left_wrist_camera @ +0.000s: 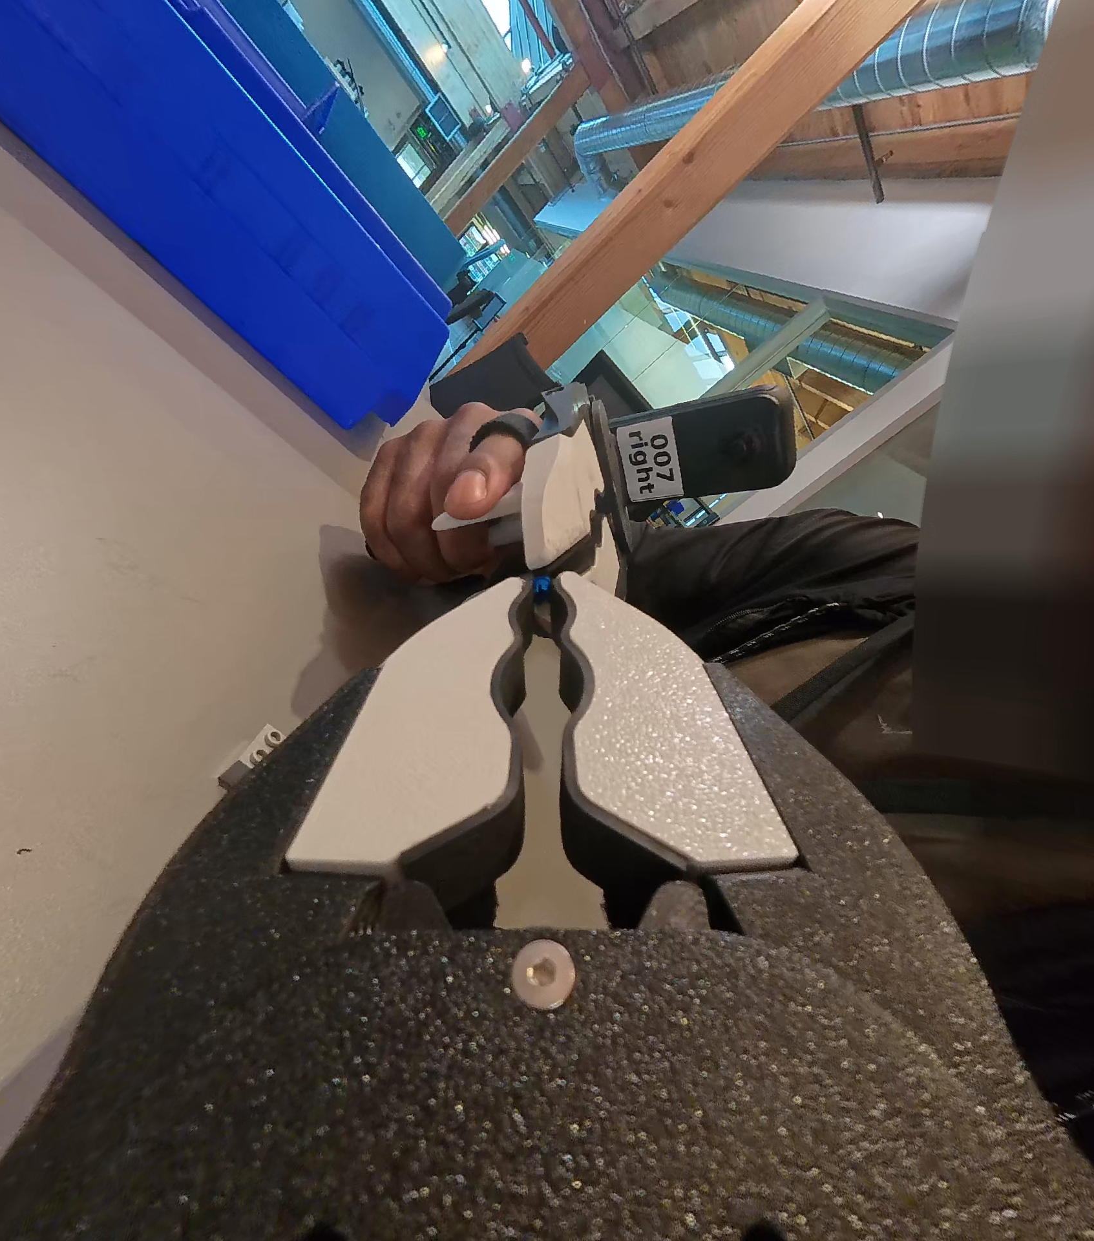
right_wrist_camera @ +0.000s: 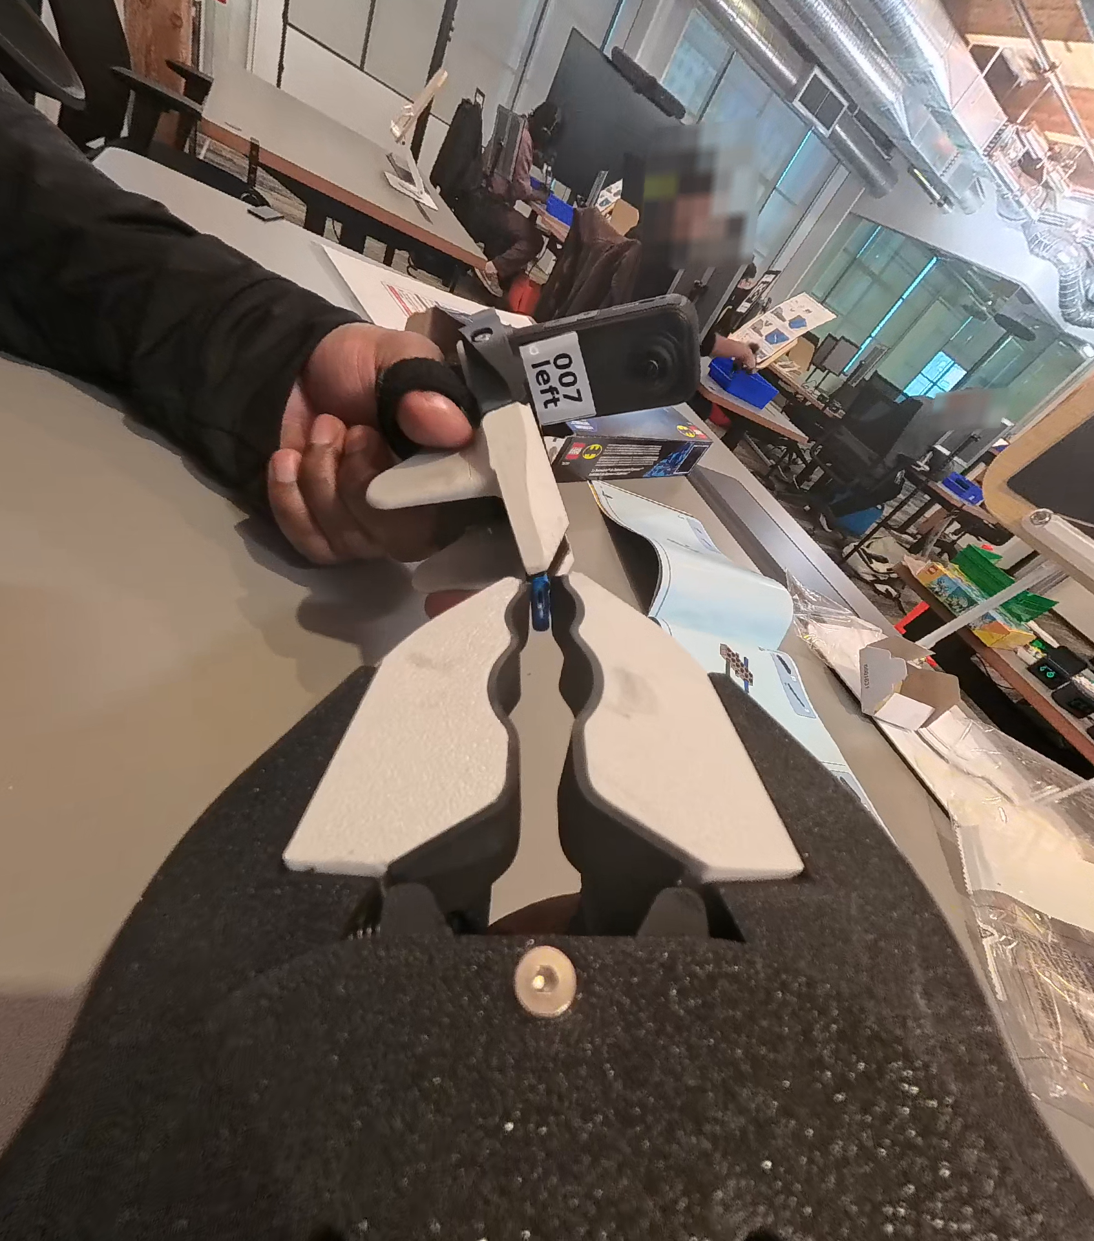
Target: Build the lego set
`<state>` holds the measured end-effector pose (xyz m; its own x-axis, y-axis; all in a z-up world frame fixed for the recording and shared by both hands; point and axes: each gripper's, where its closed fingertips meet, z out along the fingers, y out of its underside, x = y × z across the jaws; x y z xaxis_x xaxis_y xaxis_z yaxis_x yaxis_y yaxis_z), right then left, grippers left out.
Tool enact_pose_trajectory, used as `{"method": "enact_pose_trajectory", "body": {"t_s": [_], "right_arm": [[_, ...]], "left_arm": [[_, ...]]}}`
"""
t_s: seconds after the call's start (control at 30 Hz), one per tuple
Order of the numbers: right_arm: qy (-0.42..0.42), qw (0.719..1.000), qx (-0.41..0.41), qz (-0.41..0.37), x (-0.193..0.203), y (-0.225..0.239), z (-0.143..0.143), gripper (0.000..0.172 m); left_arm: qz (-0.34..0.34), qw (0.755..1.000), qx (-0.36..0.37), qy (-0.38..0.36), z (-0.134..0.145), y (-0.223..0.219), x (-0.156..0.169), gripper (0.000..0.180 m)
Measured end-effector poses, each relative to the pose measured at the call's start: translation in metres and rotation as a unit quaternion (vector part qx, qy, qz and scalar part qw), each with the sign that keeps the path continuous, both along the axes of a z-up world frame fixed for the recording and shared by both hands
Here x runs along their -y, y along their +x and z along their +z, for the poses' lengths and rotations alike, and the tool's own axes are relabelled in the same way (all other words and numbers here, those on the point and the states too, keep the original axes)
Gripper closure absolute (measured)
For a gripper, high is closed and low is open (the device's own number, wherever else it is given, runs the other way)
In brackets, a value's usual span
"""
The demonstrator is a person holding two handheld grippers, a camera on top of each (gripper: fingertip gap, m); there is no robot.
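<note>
The two grippers meet tip to tip just above a grey table [right_wrist_camera: 94,604], and a small blue piece [right_wrist_camera: 540,608] sits between them. The right gripper [right_wrist_camera: 540,604] has its fingers nearly together and they pinch the blue piece at the tips; the piece is thin and stands on edge in the narrow gap. The left gripper [left_wrist_camera: 540,594] also has its fingers almost closed, with the same blue piece [left_wrist_camera: 540,588] at the very tips, and in the right wrist view its tips come down onto the top end of the piece. Each gripper is held by a hand: the right hand [left_wrist_camera: 423,510] and the left hand [right_wrist_camera: 342,470], with a black sleeve [right_wrist_camera: 94,289]. A blue bin [left_wrist_camera: 195,188] stands farther back on the table. Beside the right gripper lie an open booklet [right_wrist_camera: 718,591], a dark box [right_wrist_camera: 631,456] and clear plastic bags [right_wrist_camera: 1034,839].
</note>
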<state>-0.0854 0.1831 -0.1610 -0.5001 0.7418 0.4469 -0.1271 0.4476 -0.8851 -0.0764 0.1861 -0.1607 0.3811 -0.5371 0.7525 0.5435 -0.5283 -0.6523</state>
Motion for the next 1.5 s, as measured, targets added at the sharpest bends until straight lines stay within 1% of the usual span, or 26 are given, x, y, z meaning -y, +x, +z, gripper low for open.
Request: {"method": "enact_pose_trajectory", "body": {"t_s": [0.37,0.4,0.47,0.53,0.63,0.77,0.87,0.93,1.13,1.23,1.4,1.5], "right_arm": [[-0.004,1.000,0.013,0.005,-0.001,0.001,-0.001,0.167],[-0.003,1.000,0.015,0.003,-0.002,0.001,-0.002,0.167],[0.000,1.000,0.020,-0.004,-0.006,0.000,-0.003,0.167],[-0.002,1.000,0.022,-0.009,-0.012,0.000,-0.003,0.167],[-0.006,1.000,0.028,-0.012,-0.018,0.001,-0.003,0.167],[-0.006,0.999,0.033,-0.012,-0.021,0.001,-0.004,0.167],[-0.002,0.999,0.039,-0.007,-0.021,0.003,-0.006,0.167],[0.001,0.999,0.043,-0.003,-0.020,0.004,-0.008,0.167],[0.005,0.999,0.049,0.005,-0.019,0.007,-0.011,0.167],[0.007,0.999,0.050,0.007,-0.020,0.008,-0.011,0.167],[0.005,0.999,0.051,0.009,-0.021,0.010,-0.010,0.167],[0.005,0.999,0.051,0.012,-0.020,0.010,-0.011,0.167]], "left_arm": [[0.004,1.000,-0.013,0.004,-0.001,0.001,0.000,0.176],[0.010,1.000,-0.020,0.002,-0.002,0.000,-0.001,0.174],[0.023,0.998,-0.052,-0.004,-0.007,-0.004,-0.003,0.160],[0.029,0.993,-0.114,-0.011,-0.017,-0.008,-0.002,0.147],[0.039,0.970,-0.239,-0.035,-0.040,-0.019,-0.001,0.139],[0.022,0.934,-0.350,-0.069,-0.064,-0.027,0.000,0.135],[-0.014,0.898,-0.431,-0.086,-0.082,-0.029,0.004,0.132],[-0.044,0.880,-0.467,-0.083,-0.087,-0.027,0.007,0.129],[-0.097,0.855,-0.506,-0.061,-0.087,-0.023,0.004,0.128],[-0.132,0.838,-0.526,-0.063,-0.094,-0.022,0.006,0.125],[-0.151,0.838,-0.523,-0.048,-0.094,-0.012,0.008,0.125],[-0.157,0.833,-0.530,-0.036,-0.093,-0.007,0.012,0.128]]}}
